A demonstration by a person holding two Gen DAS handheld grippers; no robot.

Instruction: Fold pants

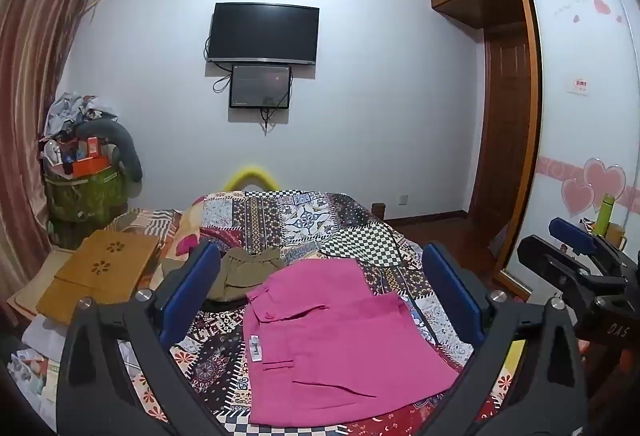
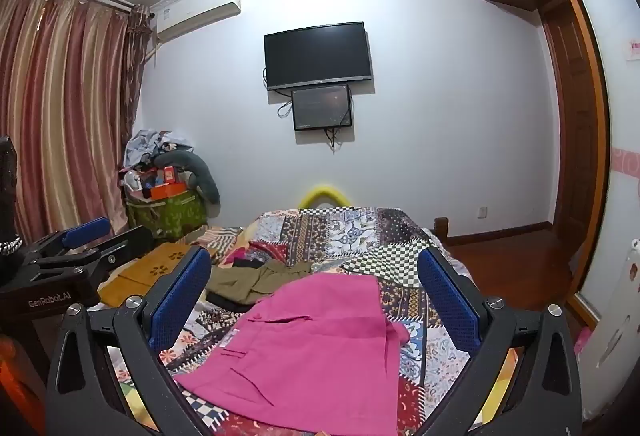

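Observation:
Pink pants (image 1: 332,340) lie folded flat on the patchwork bedspread (image 1: 304,220), with a white label showing near their left edge. They also show in the right wrist view (image 2: 316,348). My left gripper (image 1: 320,276) is open and empty, held above the pants with its blue pads wide apart. My right gripper (image 2: 316,280) is open and empty too, above the same pants. The right gripper shows at the right edge of the left wrist view (image 1: 576,240). The left gripper shows at the left edge of the right wrist view (image 2: 86,232).
An olive green garment (image 1: 248,272) lies crumpled behind the pants. A tan wooden lap table (image 1: 100,272) sits on the bed's left side. A green basket heaped with clutter (image 1: 84,188) stands by the curtain. A wardrobe with a sliding door (image 1: 580,116) is at the right.

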